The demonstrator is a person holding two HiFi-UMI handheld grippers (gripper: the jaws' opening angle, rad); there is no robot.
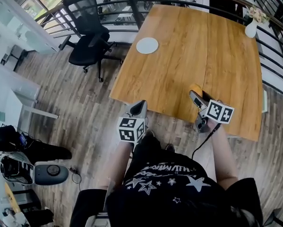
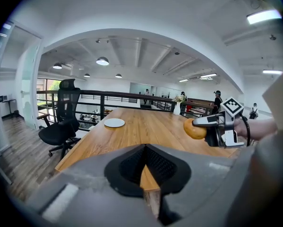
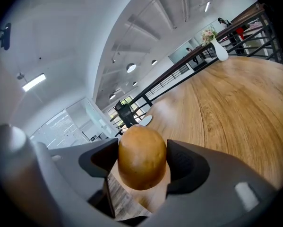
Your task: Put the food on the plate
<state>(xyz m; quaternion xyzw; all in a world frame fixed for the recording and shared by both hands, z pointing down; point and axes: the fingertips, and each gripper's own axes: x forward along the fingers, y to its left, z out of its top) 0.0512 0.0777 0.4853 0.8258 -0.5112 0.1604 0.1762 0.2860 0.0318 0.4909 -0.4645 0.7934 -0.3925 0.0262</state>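
Right now your right hand-held gripper (image 1: 197, 94) pinches the food (image 3: 142, 156), a rounded golden-brown piece that may be a bread roll, with one dark pad pressed on each side. The jaws stand wide only because the piece itself is wide. It is held above the near edge of the counter (image 1: 179, 56) rather than resting on it, which suits carrying it across, and the gripper points roughly toward the plate (image 1: 147, 45). That plate sits empty near the far left part of the counter, well apart from the food, so I judge the placing step is not yet done. Your left hand-held gripper (image 2: 145, 148) hangs off the counter's near edge with its jaws pressed together at the tips and nothing between them; it seems to be kept out of the way. The head view alone gives you the layout, with the gap between food and plate. The right gripper view alone shows how squarely the pads sit on the food, and the plate small behind its top. The left gripper view adds the side look: the food sticks out past the right jaws, clear of the wood.
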